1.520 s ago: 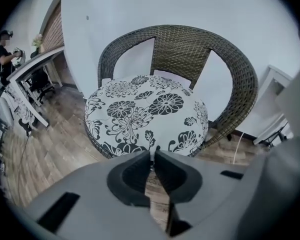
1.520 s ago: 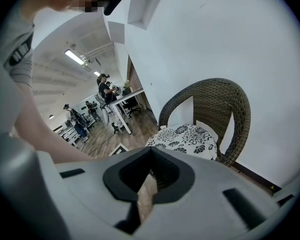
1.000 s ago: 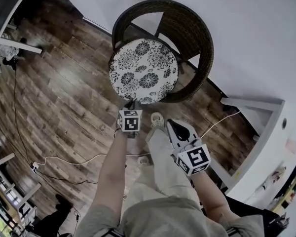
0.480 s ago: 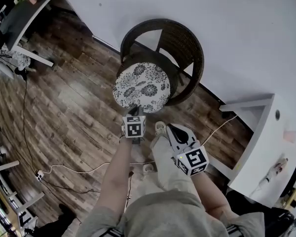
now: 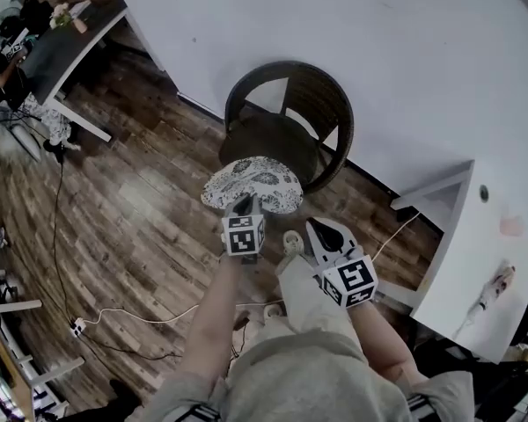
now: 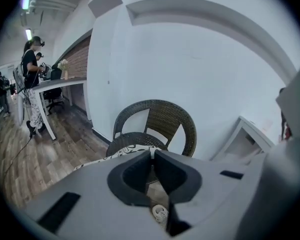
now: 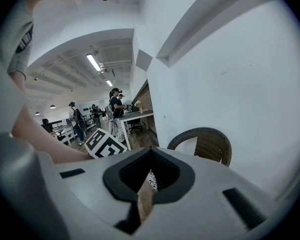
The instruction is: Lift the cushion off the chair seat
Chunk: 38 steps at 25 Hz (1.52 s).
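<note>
The round black-and-white flowered cushion (image 5: 253, 185) hangs in the air in front of the dark wicker chair (image 5: 333, 104), clear of its bare dark seat (image 5: 268, 139). My left gripper (image 5: 243, 206) is shut on the cushion's near edge. In the left gripper view the cushion's rim (image 6: 121, 153) shows just behind the left gripper (image 6: 152, 153), and the chair (image 6: 162, 121) stands beyond it. My right gripper (image 5: 316, 228) hovers to the right of the cushion, apart from it, its jaws together on nothing. A strip of the cushion (image 7: 151, 180) shows below the right gripper (image 7: 150, 152).
A white wall runs behind the chair. A white shelf unit (image 5: 462, 236) stands at the right, with a cable (image 5: 392, 231) leading to it. Another cable (image 5: 132, 310) lies on the wood floor at the left. A desk (image 5: 70, 38) with people (image 6: 32, 74) beside it is far left.
The cushion has come up off the chair seat in my left gripper, leaving the dark seat bare. Both grippers have risen, and the chair looks smaller and farther off.
</note>
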Each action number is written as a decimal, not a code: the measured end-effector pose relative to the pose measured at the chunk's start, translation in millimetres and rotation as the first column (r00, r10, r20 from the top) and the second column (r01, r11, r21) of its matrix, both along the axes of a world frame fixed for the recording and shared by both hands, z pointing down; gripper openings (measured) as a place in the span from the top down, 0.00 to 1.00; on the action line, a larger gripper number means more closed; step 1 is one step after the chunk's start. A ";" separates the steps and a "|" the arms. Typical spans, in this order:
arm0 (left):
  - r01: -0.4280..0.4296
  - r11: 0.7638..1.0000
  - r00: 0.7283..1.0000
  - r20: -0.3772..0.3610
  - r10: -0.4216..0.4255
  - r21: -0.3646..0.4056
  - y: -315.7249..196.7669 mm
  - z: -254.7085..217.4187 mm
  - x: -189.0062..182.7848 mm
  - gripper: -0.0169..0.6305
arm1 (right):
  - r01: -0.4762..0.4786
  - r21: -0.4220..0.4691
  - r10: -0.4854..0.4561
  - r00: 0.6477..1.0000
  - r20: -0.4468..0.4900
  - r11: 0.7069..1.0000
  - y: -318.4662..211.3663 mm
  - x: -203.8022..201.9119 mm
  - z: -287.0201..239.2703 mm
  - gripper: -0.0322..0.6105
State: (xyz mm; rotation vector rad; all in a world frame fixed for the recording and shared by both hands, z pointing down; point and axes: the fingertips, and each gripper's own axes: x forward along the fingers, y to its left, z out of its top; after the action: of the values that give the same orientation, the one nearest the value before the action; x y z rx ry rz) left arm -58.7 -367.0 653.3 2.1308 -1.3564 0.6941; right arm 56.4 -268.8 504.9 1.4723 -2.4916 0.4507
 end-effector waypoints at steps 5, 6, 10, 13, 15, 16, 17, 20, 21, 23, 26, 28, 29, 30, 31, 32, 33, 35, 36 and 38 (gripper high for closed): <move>0.028 0.998 0.999 -0.028 -0.026 0.060 17.6 -46.0 -5.0 0.94 | -0.001 0.031 0.001 1.000 -0.010 1.000 25.6 -1.2 -21.7 0.95; 0.031 0.997 0.999 -0.032 -0.028 0.074 20.7 -54.9 -5.6 0.94 | -0.001 0.038 0.002 1.000 -0.013 0.999 29.9 -0.6 -25.5 0.95; 0.029 0.992 0.999 -0.041 -0.024 0.125 40.0 -85.0 -9.5 0.94 | -0.004 0.071 0.005 1.000 -0.024 0.997 48.2 -1.0 -40.3 0.95; 0.012 0.987 0.999 -0.036 -0.006 0.163 58.7 -104.8 -13.2 0.94 | -0.007 0.101 0.010 1.000 -0.028 0.995 59.2 -4.0 -52.5 0.95; -0.002 0.983 0.999 -0.038 0.009 0.183 72.2 -117.0 -14.6 0.94 | -0.011 0.115 0.014 1.000 -0.026 0.993 66.5 -6.5 -59.5 0.95; -0.008 0.981 0.999 -0.041 0.016 0.192 79.4 -122.7 -15.1 0.94 | -0.012 0.120 0.016 1.000 -0.025 0.993 70.6 -8.1 -62.3 0.95; -0.012 0.980 0.999 -0.047 0.022 0.200 86.4 -128.4 -15.9 0.94 | -0.013 0.125 0.016 1.000 -0.024 0.992 74.8 -9.8 -64.6 0.95; -0.006 0.976 0.997 -0.071 0.022 0.217 107.2 -145.8 -22.3 0.94 | -0.007 0.137 0.011 1.000 -0.028 0.990 89.0 -17.1 -70.0 0.95; 0.002 0.976 0.997 -0.079 0.016 0.219 114.4 -151.4 -25.9 0.94 | -0.004 0.139 0.008 1.000 -0.029 0.990 94.1 -19.6 -71.4 0.95; 0.019 0.974 0.995 -0.096 0.003 0.226 126.2 -163.1 -31.9 0.94 | -0.002 0.144 0.006 1.000 -0.027 0.990 102.0 -21.7 -75.4 0.95; 0.029 0.968 0.993 -0.114 0.000 0.248 140.9 -180.6 -36.9 0.94 | -0.009 0.160 0.013 1.000 -0.021 0.987 110.9 -20.6 -82.3 0.95; 0.032 0.964 0.992 -0.123 0.001 0.264 150.8 -192.2 -42.0 0.94 | -0.012 0.173 0.016 1.000 -0.021 0.985 116.8 -21.9 -86.5 0.95; 0.037 0.962 0.992 -0.130 -0.001 0.272 156.1 -197.7 -44.8 0.94 | -0.013 0.179 0.017 1.000 -0.021 0.984 120.2 -22.6 -88.3 0.95; 0.043 0.959 0.990 -0.138 -0.005 0.279 161.3 -203.3 -47.4 0.94 | -0.014 0.184 0.018 1.000 -0.021 0.983 123.4 -22.8 -90.0 0.95; 0.051 0.957 0.989 -0.146 -0.009 0.285 166.0 -208.9 -49.7 0.94 | -0.015 0.189 0.019 1.000 -0.019 0.982 126.1 -22.6 -91.5 0.95; 0.058 0.955 0.988 -0.153 -0.013 0.291 170.1 -214.2 -51.8 0.94 | -0.017 0.192 0.020 1.000 -0.016 0.981 128.3 -22.4 -92.5 0.95; 0.064 0.953 0.987 -0.160 -0.016 0.297 173.7 -219.2 -53.9 0.94 | -0.017 0.194 0.020 1.000 -0.014 0.981 130.2 -22.3 -92.9 0.95; 0.077 0.949 0.985 -0.174 -0.024 0.305 180.7 -227.3 -58.0 0.94 | -0.015 0.194 0.018 1.000 -0.012 0.981 133.5 -22.4 -92.5 0.95; 0.083 0.948 0.983 -0.180 -0.028 0.308 184.4 -230.7 -59.8 0.94 | -0.013 0.194 0.016 1.000 -0.012 0.981 135.1 -22.4 -92.1 0.95; 0.091 0.944 0.981 -0.191 -0.031 0.316 192.3 -237.4 -62.6 0.94 | -0.011 0.195 0.014 1.000 -0.013 0.981 138.4 -22.1 -92.0 0.95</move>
State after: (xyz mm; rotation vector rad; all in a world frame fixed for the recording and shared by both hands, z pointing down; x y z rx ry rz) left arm -121.3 -174.8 415.9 2.3242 -1.5090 0.2511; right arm 34.3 -130.5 413.0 1.5546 -2.5790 0.2014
